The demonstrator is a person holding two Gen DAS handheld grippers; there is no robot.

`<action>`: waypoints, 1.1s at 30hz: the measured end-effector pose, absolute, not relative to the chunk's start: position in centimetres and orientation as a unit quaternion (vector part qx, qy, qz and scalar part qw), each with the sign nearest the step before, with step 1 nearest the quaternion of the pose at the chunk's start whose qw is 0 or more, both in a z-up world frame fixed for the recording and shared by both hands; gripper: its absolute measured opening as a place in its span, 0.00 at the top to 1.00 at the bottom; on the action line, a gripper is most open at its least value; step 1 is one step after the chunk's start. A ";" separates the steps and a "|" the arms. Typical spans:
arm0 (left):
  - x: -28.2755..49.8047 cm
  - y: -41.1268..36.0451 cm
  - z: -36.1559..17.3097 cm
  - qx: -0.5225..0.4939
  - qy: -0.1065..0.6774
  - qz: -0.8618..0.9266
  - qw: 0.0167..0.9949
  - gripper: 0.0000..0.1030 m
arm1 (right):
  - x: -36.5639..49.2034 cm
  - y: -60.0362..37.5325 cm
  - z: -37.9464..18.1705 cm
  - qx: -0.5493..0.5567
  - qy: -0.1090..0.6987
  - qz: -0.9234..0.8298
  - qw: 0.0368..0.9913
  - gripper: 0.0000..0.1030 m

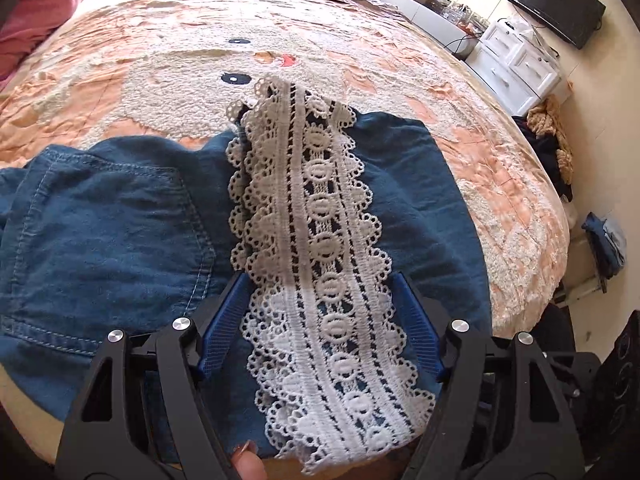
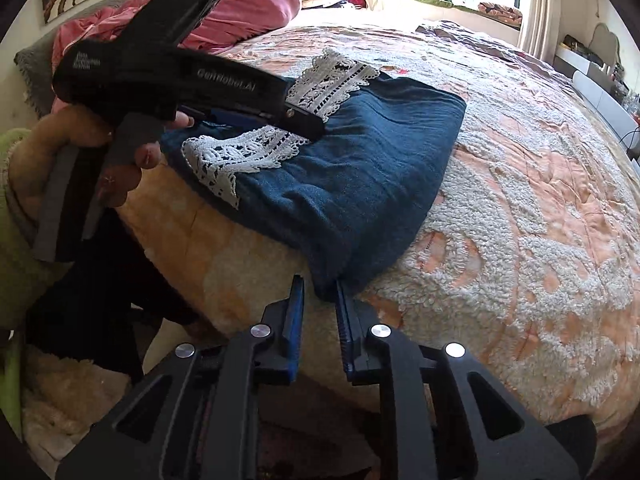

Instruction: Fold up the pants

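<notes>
Folded blue denim pants (image 1: pixel 120 220) with a white lace trim (image 1: pixel 320 240) lie on the bed near its front edge. My left gripper (image 1: pixel 320 284) is open, its blue fingers straddling the lace strip over the pants. The pants also show in the right wrist view (image 2: pixel 360 168), with the lace (image 2: pixel 240 148) and the left gripper's body (image 2: pixel 192 80) above them. My right gripper (image 2: pixel 320 292) has its fingers close together at the near corner of the pants; whether it pinches the cloth is unclear.
The bed has a peach and white fleece blanket (image 1: pixel 280 60) with a cartoon face. A pink duvet (image 2: pixel 248 4) lies at the headboard. White drawers (image 1: pixel 516 64) and a black monitor (image 1: pixel 552 0) stand beside the bed. Clothes lie on the floor (image 1: pixel 552 140).
</notes>
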State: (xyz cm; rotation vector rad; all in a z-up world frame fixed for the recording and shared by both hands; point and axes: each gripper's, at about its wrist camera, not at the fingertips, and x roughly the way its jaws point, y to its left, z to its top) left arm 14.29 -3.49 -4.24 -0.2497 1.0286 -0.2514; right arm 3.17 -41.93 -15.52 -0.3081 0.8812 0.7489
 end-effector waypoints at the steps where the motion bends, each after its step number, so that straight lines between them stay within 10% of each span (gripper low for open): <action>1: 14.2 -3.5 -4.2 -0.117 0.488 -0.120 0.857 0.36 | 3.2 -42.3 -15.1 -0.137 0.415 0.354 0.827 0.78; 18: 9.4 -3.5 -4.0 -0.045 0.464 -0.101 0.879 0.36 | 7.8 -42.3 -12.9 -0.141 0.406 0.327 0.841 0.72; 33: 6.8 -2.1 -1.5 -0.049 0.430 -0.092 0.897 0.31 | 9.3 -42.8 -12.0 -0.096 0.413 0.318 0.848 0.48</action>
